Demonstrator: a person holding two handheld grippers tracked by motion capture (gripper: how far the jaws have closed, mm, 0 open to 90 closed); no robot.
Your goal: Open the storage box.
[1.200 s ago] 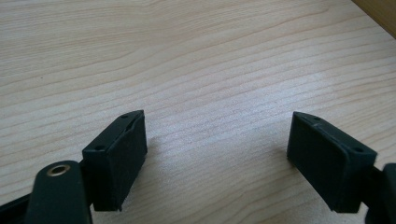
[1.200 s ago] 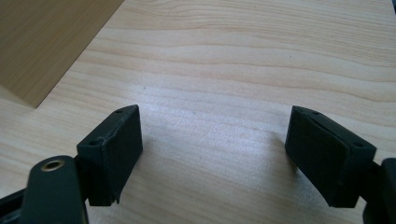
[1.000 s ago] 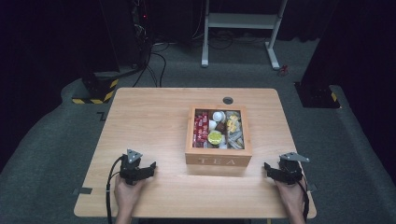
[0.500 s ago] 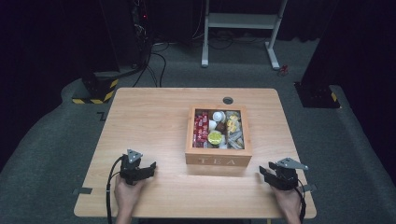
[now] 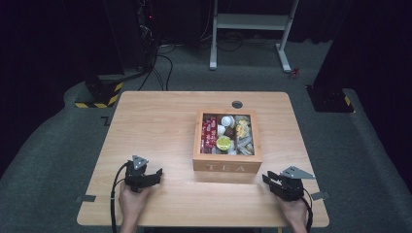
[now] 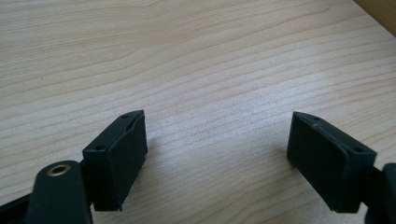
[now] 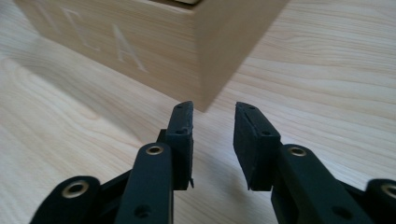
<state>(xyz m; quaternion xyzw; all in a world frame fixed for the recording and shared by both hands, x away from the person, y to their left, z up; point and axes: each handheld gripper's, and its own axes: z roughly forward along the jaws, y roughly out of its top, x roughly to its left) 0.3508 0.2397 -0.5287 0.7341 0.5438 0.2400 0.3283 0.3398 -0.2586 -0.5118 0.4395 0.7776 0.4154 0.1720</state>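
Note:
An open wooden box (image 5: pixel 227 167) marked TEA stands mid-table, packed with red sachets (image 5: pixel 209 133), white pods and other small packets. My right gripper (image 5: pixel 268 178) lies on the table just right of the box's front right corner. In the right gripper view its jaws (image 7: pixel 212 109) point at that corner (image 7: pixel 201 60). They have just been closing to a narrow gap with nothing between them. My left gripper (image 5: pixel 156 174) rests near the front left of the table. It is open wide over bare wood (image 6: pixel 217 154) and holds nothing.
The wooden table (image 5: pixel 160 121) has a round grommet (image 5: pixel 237 104) behind the box. Cables trail from both grippers off the front edge. Dark carpet, a white desk frame (image 5: pixel 252 22) and black stands surround the table.
My right gripper has shifted a little left toward the box's front corner, and its jaws have drawn closer together. The left gripper has stayed where it was.

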